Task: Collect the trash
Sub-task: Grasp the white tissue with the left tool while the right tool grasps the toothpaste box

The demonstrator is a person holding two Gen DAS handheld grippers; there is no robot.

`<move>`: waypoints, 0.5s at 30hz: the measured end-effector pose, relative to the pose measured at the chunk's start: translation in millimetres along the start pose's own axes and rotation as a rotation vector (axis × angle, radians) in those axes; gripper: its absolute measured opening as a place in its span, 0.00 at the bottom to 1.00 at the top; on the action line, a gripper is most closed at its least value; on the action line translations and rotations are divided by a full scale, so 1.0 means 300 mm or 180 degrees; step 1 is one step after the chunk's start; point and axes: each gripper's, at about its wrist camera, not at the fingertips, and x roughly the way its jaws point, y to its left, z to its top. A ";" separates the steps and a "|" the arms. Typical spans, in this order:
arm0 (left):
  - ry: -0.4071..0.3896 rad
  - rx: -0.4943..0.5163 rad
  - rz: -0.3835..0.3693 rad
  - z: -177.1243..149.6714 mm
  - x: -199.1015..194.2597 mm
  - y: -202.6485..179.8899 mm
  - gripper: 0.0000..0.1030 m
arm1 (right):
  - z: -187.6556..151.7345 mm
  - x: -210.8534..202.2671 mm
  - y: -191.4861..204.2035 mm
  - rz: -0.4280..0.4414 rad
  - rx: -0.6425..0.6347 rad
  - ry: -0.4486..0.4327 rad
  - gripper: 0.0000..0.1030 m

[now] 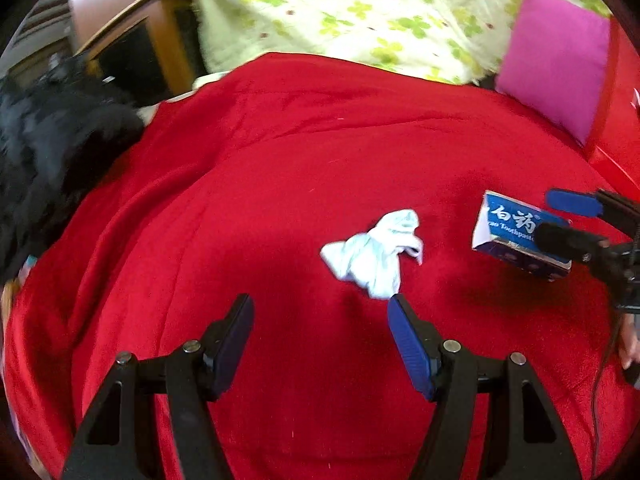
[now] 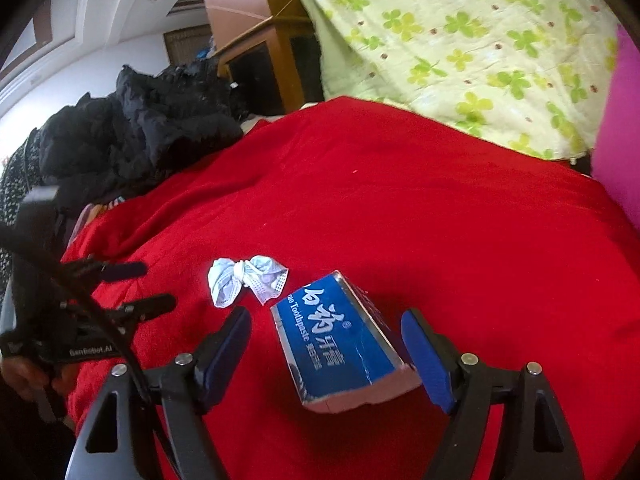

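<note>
Right wrist view alone shows your right gripper [image 2: 326, 334], jaws wide, straddling the glossy rectangular toothpaste box [image 2: 340, 340]; your left gripper [image 1: 320, 316], jaws wide, nears the crumpled mask [image 1: 376, 254] on the fuzzy red blanket [image 1: 280, 160].

I'm in a home bedroom: a bed under a red blanket [image 1: 280, 168], clover-print quilt [image 1: 360, 12], pink pillow [image 1: 556, 60], black jacket [image 2: 152, 120] heaped beside.

Left gripper [image 1: 320, 312] and right gripper [image 2: 326, 328] both spread wide, pointing forward.
</note>
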 end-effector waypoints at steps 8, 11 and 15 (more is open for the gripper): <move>0.0080 0.0733 -0.0254 0.083 0.064 -0.048 0.70 | -0.009 0.069 -0.020 0.0047 0.0015 0.0214 0.78; 0.0164 0.0787 -0.0382 0.107 0.111 -0.057 0.70 | -0.012 0.078 -0.027 -0.0007 0.0086 0.0287 0.77; 0.0318 0.0822 -0.0489 0.116 0.187 -0.065 0.70 | -0.013 0.076 -0.033 -0.0081 0.0134 0.0287 0.74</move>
